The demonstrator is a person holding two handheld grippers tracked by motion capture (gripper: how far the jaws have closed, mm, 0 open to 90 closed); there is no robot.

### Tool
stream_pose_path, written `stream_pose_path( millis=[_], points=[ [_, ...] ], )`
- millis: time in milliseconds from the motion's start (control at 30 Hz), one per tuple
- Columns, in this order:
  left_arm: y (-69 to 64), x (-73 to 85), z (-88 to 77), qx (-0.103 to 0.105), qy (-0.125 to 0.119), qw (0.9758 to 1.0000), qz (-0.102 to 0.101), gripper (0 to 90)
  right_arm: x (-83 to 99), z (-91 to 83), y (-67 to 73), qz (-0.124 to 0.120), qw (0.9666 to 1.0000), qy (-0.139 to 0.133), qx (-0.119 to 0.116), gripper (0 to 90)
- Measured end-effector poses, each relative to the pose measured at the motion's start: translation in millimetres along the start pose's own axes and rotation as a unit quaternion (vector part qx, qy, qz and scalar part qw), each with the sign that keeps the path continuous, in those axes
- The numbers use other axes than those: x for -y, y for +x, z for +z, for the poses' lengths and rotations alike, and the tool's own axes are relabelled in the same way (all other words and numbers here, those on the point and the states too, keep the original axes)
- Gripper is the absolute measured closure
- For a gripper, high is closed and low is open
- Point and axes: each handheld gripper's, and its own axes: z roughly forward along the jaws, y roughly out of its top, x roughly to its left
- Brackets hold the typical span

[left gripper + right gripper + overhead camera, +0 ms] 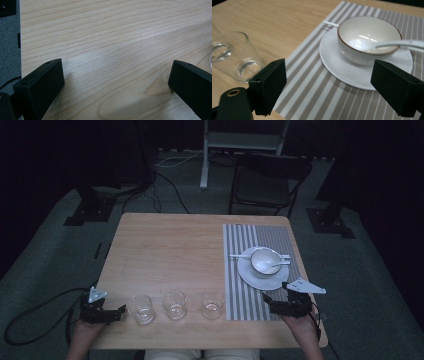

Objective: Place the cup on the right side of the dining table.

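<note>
From the high view, your left gripper [119, 310] rests at the near left edge of the wooden table [170, 245], jaws pointing right toward the leftmost of three clear glasses [140, 308], close beside it but apart. Your left hand [85, 332] comes up from below with the wrist low. Your right gripper [267, 299] sits on the near end of the striped placemat [240, 270], jaws pointing left and away, just short of the white plate [250, 272] that carries the bowl [265, 260] and its spoon [280, 265].

Along the left gripper view, your jaws stand wide apart over bare wood [112, 50], holding nothing.

Along the right gripper view, your jaws are also spread wide and empty above the placemat [317, 97]. The plate [342, 70] and brown-rimmed bowl [362, 42] lie just ahead between them, the spoon [402, 44] leaning in the bowl, and the nearest glass [242, 60] stands off to the left on the wood.
</note>
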Motion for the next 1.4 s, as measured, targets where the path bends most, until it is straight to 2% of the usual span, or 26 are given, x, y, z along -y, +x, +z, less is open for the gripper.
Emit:
stream_pose_path(
  millis=[267, 467, 700, 1100, 1200, 1267, 1400],
  points=[
    [0.0, 0.0, 0.0, 0.0, 0.0, 1.0, 0.0, 0.7, -16.3, 1.3, 16.9, -0.024, 0.9993, -0.008, -0.028, 12.8],
    [0.0, 0.1, -0.1, 0.002, 0.0, 1.0, 0.002, 0.7, -25.9, 7.4, 31.7, -0.044, 0.9974, -0.008, -0.056, 12.8],
    [0.0, 0.1, -0.1, 0.002, 0.0, 1.0, 0.002, 0.7, -31.9, 15.2, 46.4, -0.056, 0.9949, -0.006, -0.084, 12.8],
    [0.0, 0.1, -0.1, 0.002, 0.0, 1.0, 0.002, 0.7, -32.3, 36.5, 72.2, -0.072, 0.9879, 0.011, -0.137, 12.8],
    [0.0, 0.1, -0.2, 0.003, 0.0, 1.0, 0.003, 0.7, -31.5, 40.3, 76.1, -0.075, 0.9869, 0.014, -0.142, 12.8],
    [0.1, 0.1, -0.1, 0.003, 0.0, 1.0, 0.003, 0.7, -29.0, 47.2, 82.6, -0.086, 0.9847, 0.021, -0.15, 12.8],
    [0.1, 0.1, -0.1, 0.003, 0.0, 1.0, 0.003, 0.7, -24.6, 57.2, 91.2, -0.088, 0.9817, 0.034, -0.166, 12.8]
  ],
)
